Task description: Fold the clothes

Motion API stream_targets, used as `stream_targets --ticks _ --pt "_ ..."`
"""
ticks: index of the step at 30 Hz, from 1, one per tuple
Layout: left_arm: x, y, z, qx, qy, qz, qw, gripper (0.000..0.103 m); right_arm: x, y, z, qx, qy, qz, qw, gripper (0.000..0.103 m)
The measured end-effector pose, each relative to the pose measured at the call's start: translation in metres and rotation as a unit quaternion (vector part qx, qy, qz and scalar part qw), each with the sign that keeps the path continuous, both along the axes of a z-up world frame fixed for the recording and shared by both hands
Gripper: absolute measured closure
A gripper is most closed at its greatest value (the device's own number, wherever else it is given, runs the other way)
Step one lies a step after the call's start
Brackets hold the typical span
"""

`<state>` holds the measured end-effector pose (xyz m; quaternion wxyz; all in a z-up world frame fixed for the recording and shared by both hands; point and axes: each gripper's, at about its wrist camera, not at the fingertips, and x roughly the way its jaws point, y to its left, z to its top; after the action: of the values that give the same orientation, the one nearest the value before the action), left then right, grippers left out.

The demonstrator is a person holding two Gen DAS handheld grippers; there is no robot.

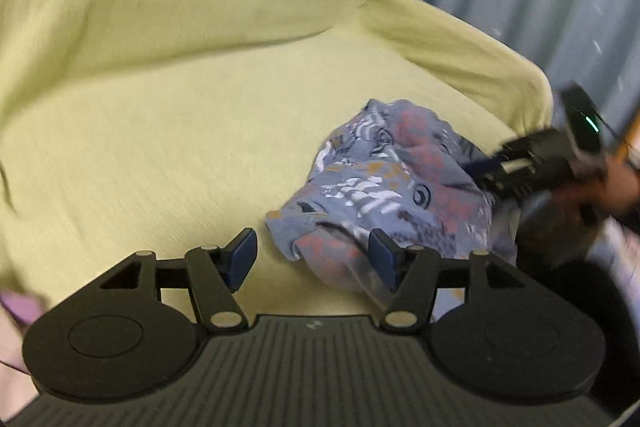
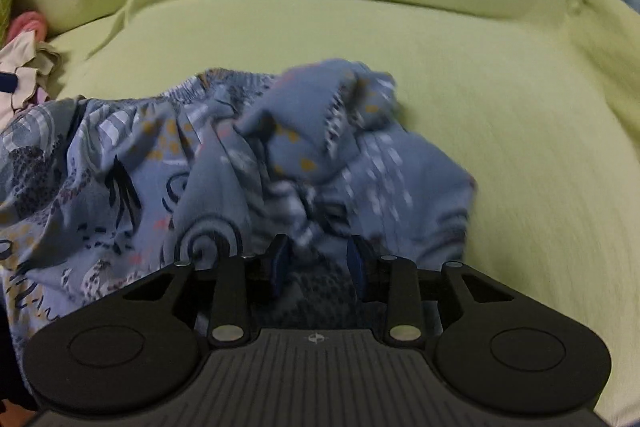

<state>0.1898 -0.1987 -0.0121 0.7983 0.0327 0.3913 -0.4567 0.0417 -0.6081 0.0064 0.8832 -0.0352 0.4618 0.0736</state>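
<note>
Both grippers stand parted: the left gripper (image 1: 314, 259) with jaws wide, nothing pressed between, the right gripper (image 2: 318, 263) narrower, patterned cloth bunched between its pads. Crumpled, the blue patterned garment (image 2: 224, 167) lies on the green sofa seat (image 2: 500, 99) near its front edge, no clear long axis.

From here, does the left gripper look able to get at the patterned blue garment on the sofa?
Probably yes. The left gripper is open, and the patterned blue garment lies crumpled on the green sofa right at its fingertips; nothing lies between them.
</note>
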Motion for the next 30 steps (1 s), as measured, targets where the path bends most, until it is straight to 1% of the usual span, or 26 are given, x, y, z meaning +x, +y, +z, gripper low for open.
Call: stream_targets --ticks 1,3,4,5,6,7,8,9,10,11,12,13,14,16,17,18,19,21,22,23,24,25,26,28,29,30 --pt "0.009 -0.004 -0.006 -0.007 0.026 0.014 0.9995 0.046 -0.004 0.001 0.002 -0.009 0.001 -0.001 1.0 0.069" --pt "0.023 -0.009 -0.02 -0.022 0.082 0.049 0.9952 0.047 -0.013 0.007 0.008 -0.037 -0.018 0.001 0.999 0.069" --pt "0.027 -0.01 -0.025 -0.028 0.099 0.055 0.9932 0.052 -0.016 0.007 0.013 -0.038 -0.036 0.002 0.999 0.069" --pt "0.031 -0.012 -0.031 -0.033 0.115 0.061 0.9909 0.058 -0.017 0.006 0.019 -0.031 -0.053 -0.002 0.998 0.069" --pt "0.028 -0.015 -0.035 -0.032 0.115 0.055 0.9913 0.078 -0.019 0.004 0.024 -0.024 -0.071 -0.006 0.997 0.069" --pt "0.022 -0.018 -0.036 -0.02 0.096 0.045 0.9942 0.091 -0.02 0.002 0.03 -0.017 -0.089 -0.01 0.996 0.068" --pt "0.016 -0.021 -0.036 -0.006 0.076 0.034 0.9965 0.094 -0.019 0.0 0.035 -0.011 -0.104 -0.014 0.994 0.064" --pt "0.005 -0.024 -0.033 0.006 0.041 0.001 0.9991 0.095 -0.015 -0.001 0.038 -0.006 -0.114 -0.019 0.993 0.06" --pt "-0.007 -0.026 -0.03 0.018 0.005 -0.033 0.9993 0.096 -0.009 -0.003 0.04 0.0 -0.121 -0.021 0.992 0.052" --pt "-0.025 -0.028 -0.026 0.031 -0.039 -0.087 0.9949 0.096 0.001 -0.004 0.04 0.007 -0.121 -0.018 0.992 0.049" --pt "-0.044 -0.03 -0.022 0.045 -0.084 -0.142 0.9853 0.096 0.012 -0.004 0.04 0.014 -0.121 -0.015 0.992 0.048" --pt "-0.054 -0.03 -0.023 0.06 -0.097 -0.172 0.9785 0.096 0.022 -0.004 0.037 0.021 -0.12 -0.013 0.992 0.044" --pt "-0.064 -0.03 -0.024 0.076 -0.107 -0.2 0.9709 0.096 0.033 -0.004 0.035 0.029 -0.119 -0.011 0.992 0.038" --pt "-0.084 -0.03 -0.027 0.106 -0.128 -0.257 0.9522 0.087 0.054 -0.003 0.03 0.044 -0.117 -0.005 0.992 0.029" --pt "-0.084 -0.029 -0.029 0.113 -0.124 -0.252 0.9532 0.084 0.062 -0.001 0.027 0.049 -0.112 -0.001 0.992 0.024" --pt "-0.08 -0.026 -0.03 0.109 -0.112 -0.236 0.9592 0.075 0.07 0.0 0.024 0.052 -0.104 0.004 0.993 0.022" --pt "-0.074 -0.02 -0.029 0.096 -0.094 -0.212 0.968 0.065 0.077 0.001 0.021 0.052 -0.095 0.008 0.994 0.022" --pt "-0.055 -0.009 -0.029 0.061 -0.035 -0.154 0.9855 0.058 0.089 0.004 0.012 0.056 -0.075 0.018 0.995 0.022" --pt "-0.046 -0.003 -0.029 0.043 -0.006 -0.125 0.9912 0.055 0.092 0.005 0.008 0.057 -0.068 0.02 0.996 0.023" --pt "-0.039 0.001 -0.031 0.03 0.027 -0.105 0.9936 0.055 0.094 0.005 0.003 0.061 -0.061 0.019 0.996 0.028" --pt "-0.032 0.006 -0.033 0.018 0.059 -0.086 0.9944 0.055 0.095 0.004 0.0 0.065 -0.057 0.016 0.996 0.037" --pt "-0.026 0.007 -0.036 0.007 0.091 -0.069 0.9934 0.055 0.095 0.003 -0.003 0.07 -0.054 0.012 0.996 0.058" --pt "-0.022 0.007 -0.039 -0.005 0.121 -0.065 0.9905 0.055 0.092 0.0 -0.005 0.074 -0.052 0.006 0.996 0.071" --pt "-0.014 0.003 -0.047 -0.031 0.18 -0.06 0.9813 0.053 0.083 -0.005 -0.003 0.08 -0.063 -0.005 0.995 0.082" --pt "-0.011 0.001 -0.05 -0.044 0.202 -0.058 0.9766 0.052 0.078 -0.007 0.0 0.081 -0.072 -0.011 0.994 0.084" --pt "-0.009 -0.002 -0.051 -0.051 0.207 -0.051 0.9756 0.052 0.073 -0.009 0.003 0.082 -0.081 -0.017 0.993 0.084"
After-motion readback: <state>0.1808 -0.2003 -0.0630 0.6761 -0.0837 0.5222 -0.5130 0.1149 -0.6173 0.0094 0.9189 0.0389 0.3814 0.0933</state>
